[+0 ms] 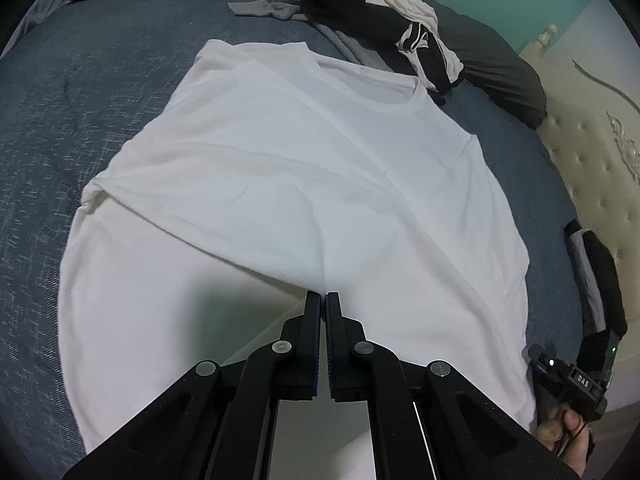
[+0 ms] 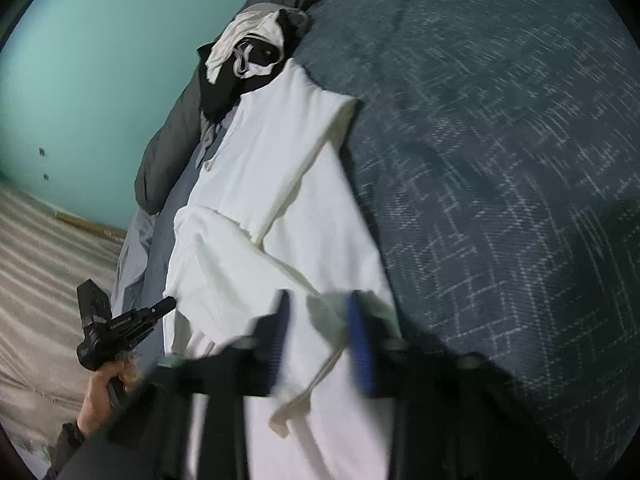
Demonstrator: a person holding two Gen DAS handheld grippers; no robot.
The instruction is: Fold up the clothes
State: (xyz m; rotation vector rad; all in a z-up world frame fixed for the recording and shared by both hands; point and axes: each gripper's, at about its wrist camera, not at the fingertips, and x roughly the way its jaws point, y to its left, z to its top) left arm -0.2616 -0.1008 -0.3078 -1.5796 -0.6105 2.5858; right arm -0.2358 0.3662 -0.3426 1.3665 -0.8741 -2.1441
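The white T-shirt lies spread on the blue-grey bedspread, and in the left wrist view you see its neckline at the far end, toward the pile of dark and white clothes and the dark pillow. Its long axis therefore runs from your side, where the hem is, away to the collar. One sleeve is already turned in over the body as a diagonal flap, and the other sleeve bunches at the left edge. The cloth looks thin, light and very soft, so I judge it will sag and wrinkle when you lift it and will not keep any shape by itself. Take it at a seam, a hem or a corner, where the fabric is doubled, and hold two points well apart so the edge stays straight. Your left gripper hovers low over the shirt near the hem with the two fingers pressed nearly together, and no cloth shows between them. Your right gripper is blurred from motion. Its fingers stand apart over the shirt with a fold of white cloth in the gap, but I cannot tell if they really pinch it. A loose hem edge curls up below this gripper.
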